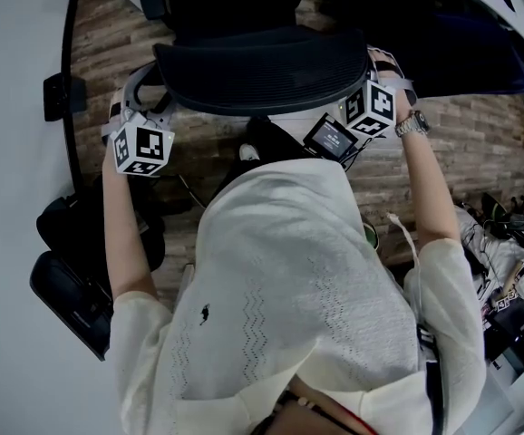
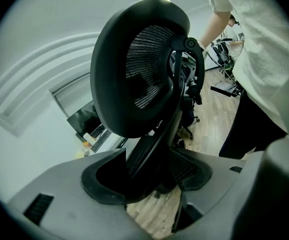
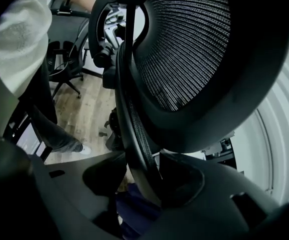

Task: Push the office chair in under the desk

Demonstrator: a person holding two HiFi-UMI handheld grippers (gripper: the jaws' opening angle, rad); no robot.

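The black mesh office chair [image 1: 262, 75] stands in front of me, its curved back top across the upper middle of the head view. My left gripper [image 1: 149, 89] is at the back's left end and my right gripper [image 1: 382, 66] at its right end. In the left gripper view the headrest [image 2: 139, 69] looms above, and the left gripper [image 2: 152, 179] is shut on the chair back's frame edge. In the right gripper view the right gripper [image 3: 144, 184] likewise clamps the frame edge below the mesh headrest [image 3: 194, 59]. A white desk edge [image 1: 516, 7] shows at the top right.
Wooden plank floor [image 1: 480, 152] lies under the chair. A black bag [image 1: 72, 270] sits against a white surface [image 1: 8, 198] on the left. Cables and clutter [image 1: 511, 252] lie at the right. Another chair [image 3: 67, 39] and a desk with a keyboard [image 2: 97, 136] stand farther off.
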